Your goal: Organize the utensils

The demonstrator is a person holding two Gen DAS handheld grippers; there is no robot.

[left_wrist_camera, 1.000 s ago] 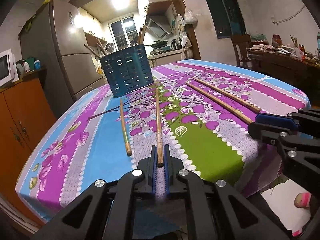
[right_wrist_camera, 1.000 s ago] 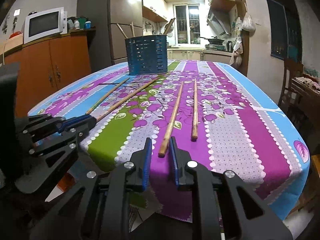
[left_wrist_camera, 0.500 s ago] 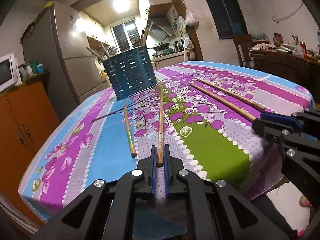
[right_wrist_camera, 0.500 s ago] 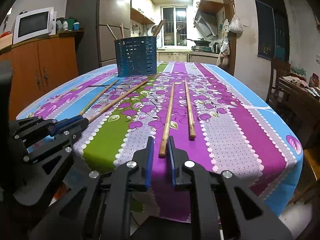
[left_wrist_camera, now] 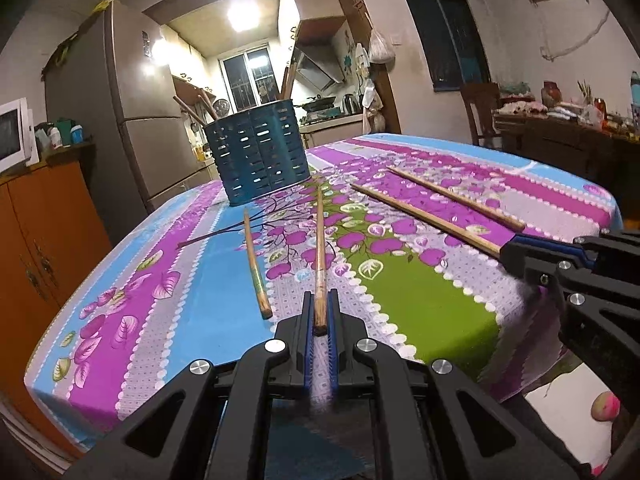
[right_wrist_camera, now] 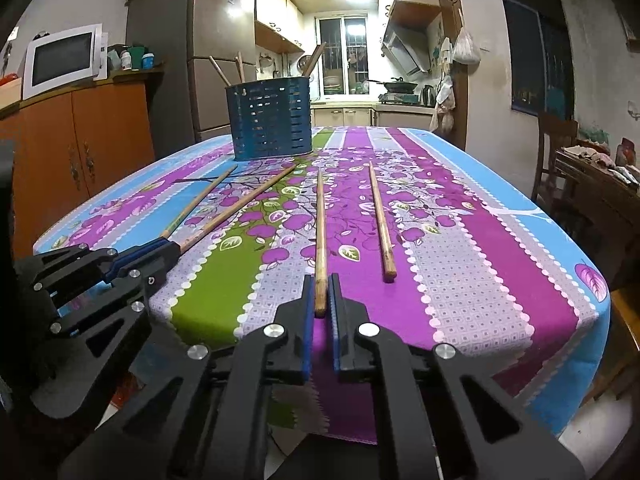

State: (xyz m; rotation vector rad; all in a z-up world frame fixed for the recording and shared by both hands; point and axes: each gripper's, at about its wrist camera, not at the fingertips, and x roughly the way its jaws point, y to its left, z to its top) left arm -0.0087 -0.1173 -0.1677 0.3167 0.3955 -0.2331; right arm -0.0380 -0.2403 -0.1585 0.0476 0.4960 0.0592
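Note:
Four wooden chopsticks lie on the flowered tablecloth (left_wrist_camera: 420,308) (right_wrist_camera: 480,280). My left gripper (left_wrist_camera: 319,310) (right_wrist_camera: 166,246) is shut on the near end of one chopstick (left_wrist_camera: 319,240) (right_wrist_camera: 236,208). My right gripper (right_wrist_camera: 320,294) (left_wrist_camera: 507,251) is shut on the near end of another chopstick (right_wrist_camera: 320,224) (left_wrist_camera: 424,220). One loose chopstick (left_wrist_camera: 253,260) (right_wrist_camera: 200,204) lies left of the left gripper. The other loose chopstick (right_wrist_camera: 381,224) (left_wrist_camera: 456,197) lies right of the right gripper. A blue slotted utensil holder (left_wrist_camera: 260,156) (right_wrist_camera: 272,120) stands at the table's far end with several sticks in it.
Both grippers sit at the table's near edge, side by side. A grey fridge (left_wrist_camera: 132,112) and an orange cabinet (right_wrist_camera: 100,132) with a microwave (right_wrist_camera: 60,60) stand to the left. A wooden chair (right_wrist_camera: 556,152) and a cluttered side table (left_wrist_camera: 560,136) are to the right.
The right gripper's jaws have closed in from a small gap onto the end of its chopstick. The left gripper keeps its grip on its chopstick.

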